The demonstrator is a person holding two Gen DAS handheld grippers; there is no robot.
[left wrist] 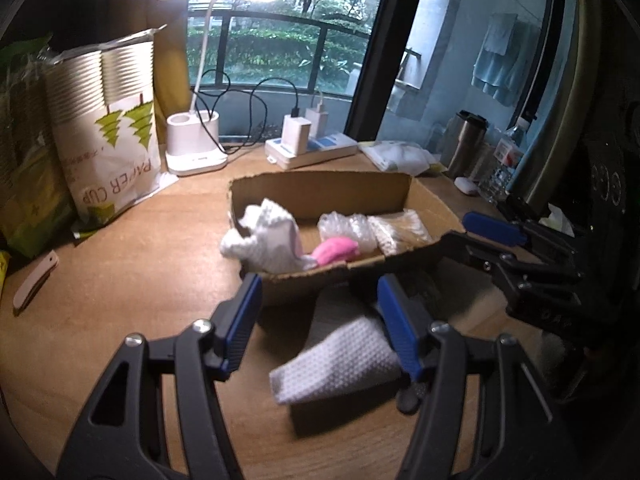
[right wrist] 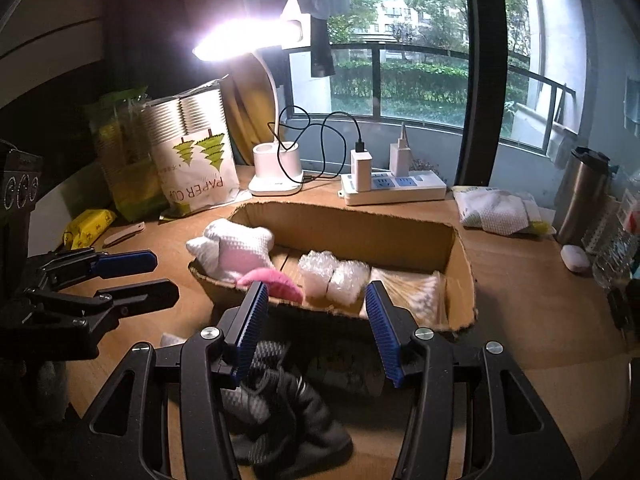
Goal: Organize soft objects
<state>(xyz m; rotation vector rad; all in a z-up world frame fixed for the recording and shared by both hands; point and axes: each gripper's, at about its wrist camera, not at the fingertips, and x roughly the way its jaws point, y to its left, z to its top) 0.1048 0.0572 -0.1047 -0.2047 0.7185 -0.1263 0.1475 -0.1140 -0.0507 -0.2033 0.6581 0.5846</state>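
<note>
A torn cardboard box (left wrist: pixel 320 184) on the wooden desk holds a white knitted piece (left wrist: pixel 268 236), a pink soft item (left wrist: pixel 334 250), bubble wrap (left wrist: pixel 352 226) and a bag of cotton swabs (left wrist: pixel 400 230). In front of the box a white textured sock (left wrist: pixel 340 360) lies on the desk below my left gripper (left wrist: pixel 319 282). That gripper is open and its pads are wide apart with nothing pressed between them. My right gripper (right wrist: pixel 317 286) is open too and hovers over a dark grey sock bundle (right wrist: pixel 280 408). Each gripper shows at the edge of the other's view.
Behind the box stand a lit desk lamp (right wrist: pixel 276 168), a power strip with chargers (right wrist: pixel 394 186) and a paper cup bag (left wrist: pixel 108 132). A steel tumbler (right wrist: pixel 580 196), water bottle (left wrist: pixel 506 160) and a white packet (right wrist: pixel 496 208) sit at the right. A folding knife (left wrist: pixel 34 280) lies at the left.
</note>
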